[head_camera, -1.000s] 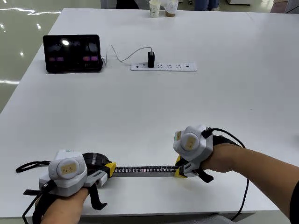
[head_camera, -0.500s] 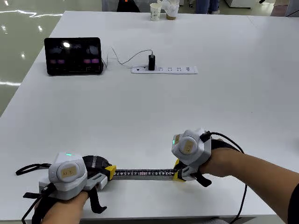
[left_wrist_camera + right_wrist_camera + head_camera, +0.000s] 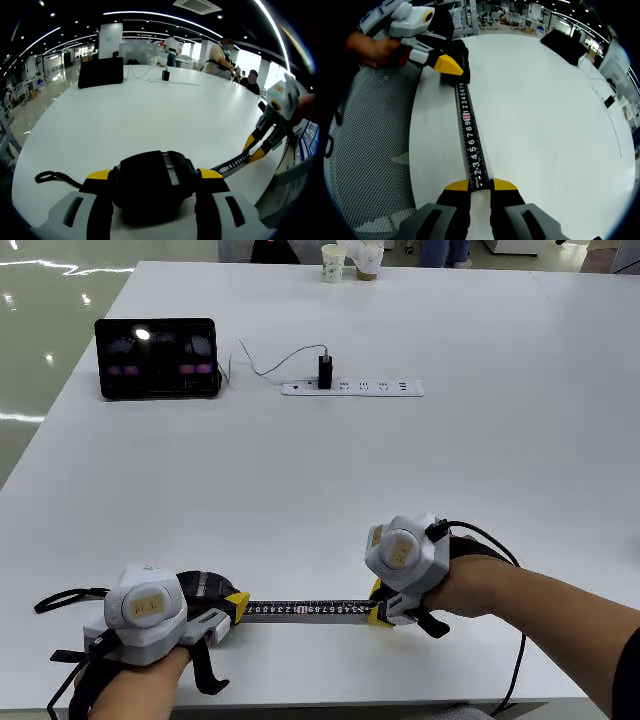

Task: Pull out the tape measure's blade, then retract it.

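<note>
The black tape measure case [image 3: 205, 587] [image 3: 155, 187] lies near the table's front edge, with my left gripper [image 3: 222, 605] [image 3: 155, 175] shut on it between yellow-tipped jaws. Its blade [image 3: 305, 608] [image 3: 469, 132] [image 3: 235, 161] runs flat across the white table [image 3: 330, 480] to the right, numbers facing up. My right gripper [image 3: 376, 606] [image 3: 480, 186] is shut on the blade's end. The left gripper [image 3: 451, 61] and the case [image 3: 461, 52] sit at the far end of the blade in the right gripper view. The right gripper [image 3: 260, 149] appears at the right of the left gripper view.
A dark tablet [image 3: 157, 357] stands at the back left, beside a power strip [image 3: 350, 387] with a plugged charger and cable. Paper cups [image 3: 333, 260] sit at the far edge. The case's wrist strap [image 3: 60, 597] trails left. A mesh chair [image 3: 365, 150] is below the table's front edge.
My right gripper has edged slightly left toward the case, so the exposed blade is a little shorter. The left gripper and case have stayed put.
</note>
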A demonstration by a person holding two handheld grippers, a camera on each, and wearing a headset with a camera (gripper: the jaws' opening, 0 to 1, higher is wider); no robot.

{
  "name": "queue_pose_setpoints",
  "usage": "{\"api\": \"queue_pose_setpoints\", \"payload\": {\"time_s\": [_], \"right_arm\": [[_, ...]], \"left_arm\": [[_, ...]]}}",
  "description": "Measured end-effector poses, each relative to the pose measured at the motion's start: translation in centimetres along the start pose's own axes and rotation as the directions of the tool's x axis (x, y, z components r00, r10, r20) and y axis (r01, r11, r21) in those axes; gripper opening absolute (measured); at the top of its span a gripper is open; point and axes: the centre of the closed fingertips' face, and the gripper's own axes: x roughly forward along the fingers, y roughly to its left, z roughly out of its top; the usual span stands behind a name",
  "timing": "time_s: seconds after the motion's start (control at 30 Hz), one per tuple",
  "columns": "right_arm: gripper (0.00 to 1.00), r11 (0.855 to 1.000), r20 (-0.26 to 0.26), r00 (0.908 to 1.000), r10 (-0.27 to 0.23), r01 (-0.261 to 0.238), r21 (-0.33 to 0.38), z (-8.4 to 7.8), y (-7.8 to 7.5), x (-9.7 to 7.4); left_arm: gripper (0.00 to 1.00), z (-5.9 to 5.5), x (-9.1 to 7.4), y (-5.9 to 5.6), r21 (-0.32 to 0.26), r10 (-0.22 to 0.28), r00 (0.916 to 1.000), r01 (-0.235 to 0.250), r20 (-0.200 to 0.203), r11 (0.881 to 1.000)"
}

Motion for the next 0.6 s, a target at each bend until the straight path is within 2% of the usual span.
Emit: {"api": "queue_pose_setpoints", "payload": {"time_s": [0.6], "right_arm": [[0.11, 1.0, 0.01, 0.9999, -0.005, 0.005, 0.003, 0.6, -0.06, 0.37]], "left_arm": [[0.61, 0.0, 0.06, 0.02, -0.001, 0.0, 1.0, 0.0, 0.0, 1.0]]}}
